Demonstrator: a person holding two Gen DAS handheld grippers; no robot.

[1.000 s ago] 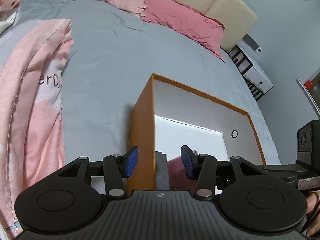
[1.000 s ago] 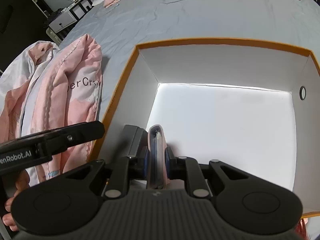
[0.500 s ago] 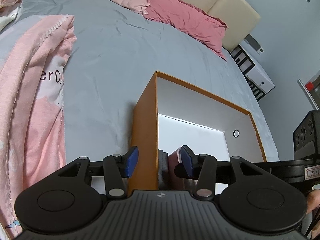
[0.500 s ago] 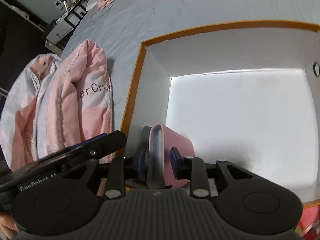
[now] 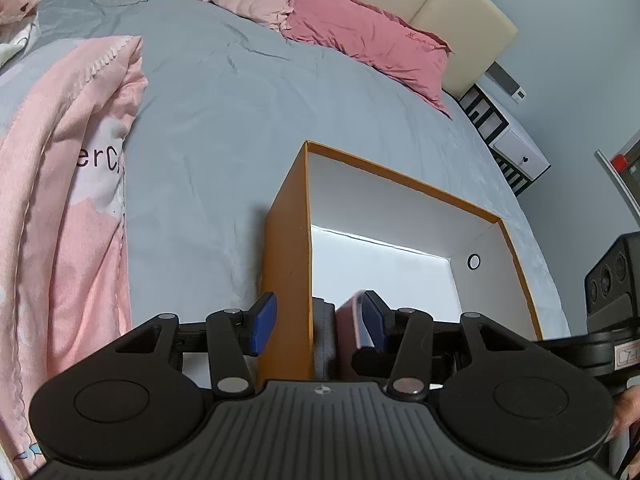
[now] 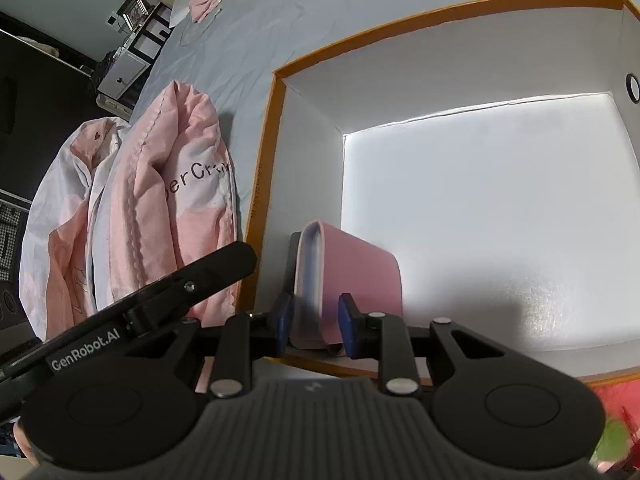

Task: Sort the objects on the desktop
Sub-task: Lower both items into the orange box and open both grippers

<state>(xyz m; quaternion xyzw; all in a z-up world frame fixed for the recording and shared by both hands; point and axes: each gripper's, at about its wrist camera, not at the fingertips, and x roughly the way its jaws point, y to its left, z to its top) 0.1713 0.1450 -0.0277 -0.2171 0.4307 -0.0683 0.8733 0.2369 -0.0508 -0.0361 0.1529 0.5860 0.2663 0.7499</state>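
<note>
An orange box [image 5: 400, 178] with a white inside stands on the grey bed. A pink notebook [image 6: 360, 268] stands on edge in its near left corner, leaning right, beside a dark grey item [image 6: 294, 256] against the wall. My right gripper [image 6: 316, 324] has the notebook's near end between its blue pads; the jaws are closing, with small gaps still showing. My left gripper [image 5: 320, 320] is open and straddles the box's left wall from above. One pad is outside, the other over the notebook [image 5: 350, 316] and grey item [image 5: 323, 328].
A pink quilt [image 5: 60, 200] lies bunched on the bed [image 5: 200, 120] left of the box. Pink pillows [image 5: 360, 36] and a cream headboard are at the far end, with a white nightstand [image 5: 516, 148] beyond. Something red and green [image 6: 612, 420] lies near the box's front right corner.
My right gripper's jaws widened off the pink notebook, which tipped over to the right inside the box, and the right view rolled. The left gripper stayed put.
</note>
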